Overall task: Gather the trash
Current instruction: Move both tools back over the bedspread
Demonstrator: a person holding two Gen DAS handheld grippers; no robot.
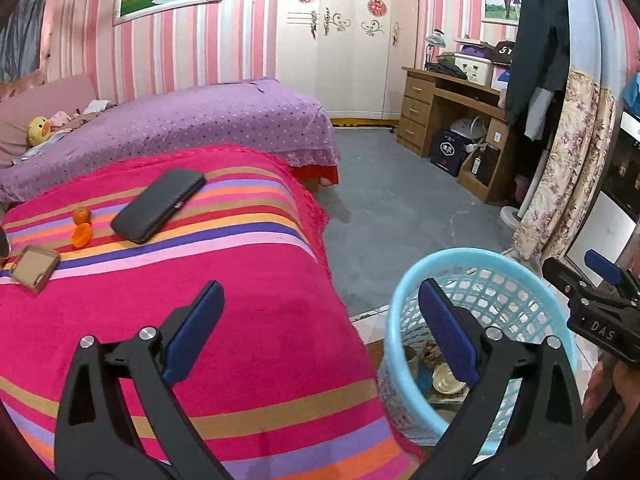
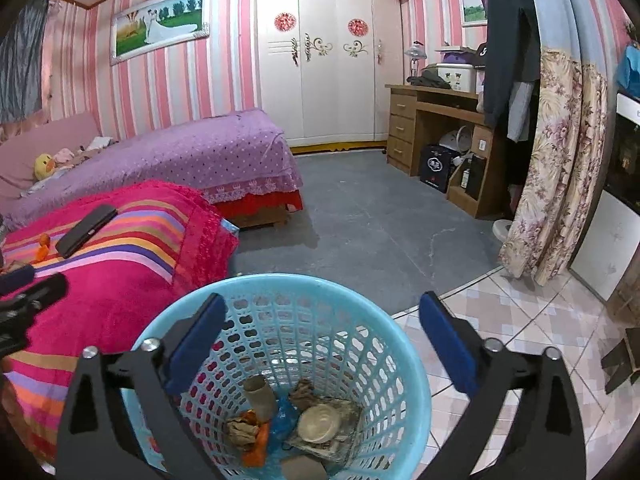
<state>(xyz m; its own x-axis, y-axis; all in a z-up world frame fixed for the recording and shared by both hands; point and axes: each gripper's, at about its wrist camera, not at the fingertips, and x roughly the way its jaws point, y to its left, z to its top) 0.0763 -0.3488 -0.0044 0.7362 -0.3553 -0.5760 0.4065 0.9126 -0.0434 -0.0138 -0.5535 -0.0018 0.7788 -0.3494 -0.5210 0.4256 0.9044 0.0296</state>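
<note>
A light blue plastic basket [image 2: 304, 282] stands on the floor beside a bed with a striped pink blanket [image 1: 248, 320]. Inside lie a cardboard tube [image 2: 260, 396], crumpled paper [image 2: 240, 432], an orange scrap [image 2: 258, 446], a blue bag [image 2: 284, 416] and a round white lid [image 2: 320, 424]. My right gripper [image 2: 320, 308] hangs open over the basket with nothing between its fingers. My left gripper [image 1: 320, 300] is open and empty, straddling the blanket's edge and the basket [image 1: 452, 258]. Orange peel pieces [image 1: 81, 226] lie far back on the blanket.
A black phone-like case [image 1: 158, 206] and a tan phone [image 1: 34, 268] rest on the blanket near the peel. A purple bed [image 1: 200, 120], a wooden desk [image 2: 432, 120], a white wardrobe [image 2: 332, 80] and a floral curtain [image 2: 556, 168] surround the grey floor [image 2: 380, 232].
</note>
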